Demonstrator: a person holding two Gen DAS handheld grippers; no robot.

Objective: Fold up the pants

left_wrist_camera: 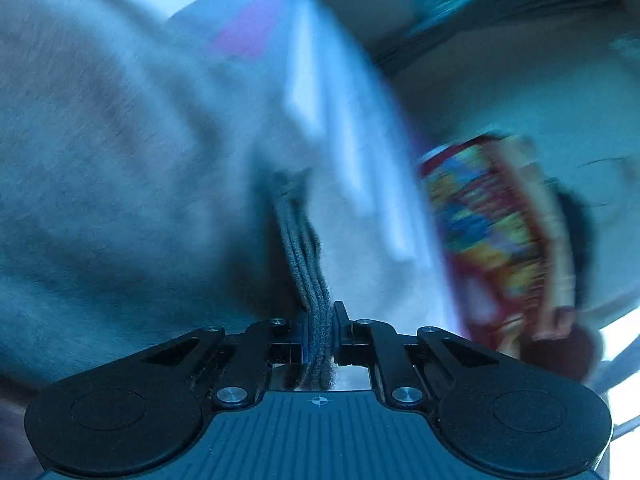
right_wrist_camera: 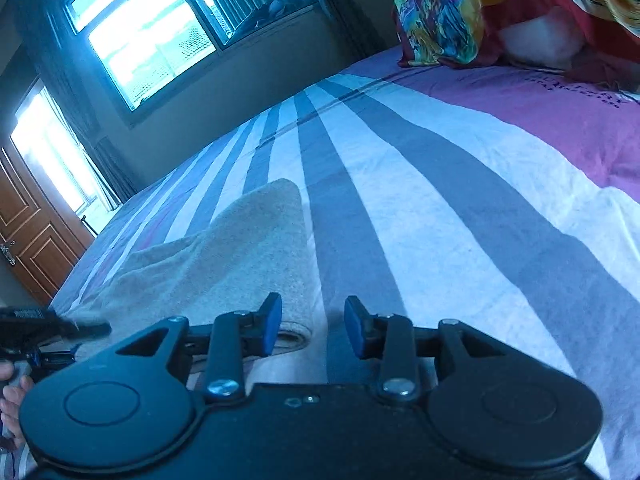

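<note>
the left gripper (left_wrist_camera: 320, 320) had its fingers clamped on a bunched edge of the pants (right_wrist_camera: 224, 256) — soft, limp fleece, likely light. they lay on the bed (right_wrist_camera: 440, 208) near its door-side edge; the right gripper (right_wrist_camera: 312, 326) stood open beside a rolled hem, a fair hold.

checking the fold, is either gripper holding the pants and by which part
The left gripper is shut on the pants, pinching a stacked, layered edge of the grey fabric. The right gripper is open and holds nothing, its jaws just beside the cloth.
</note>
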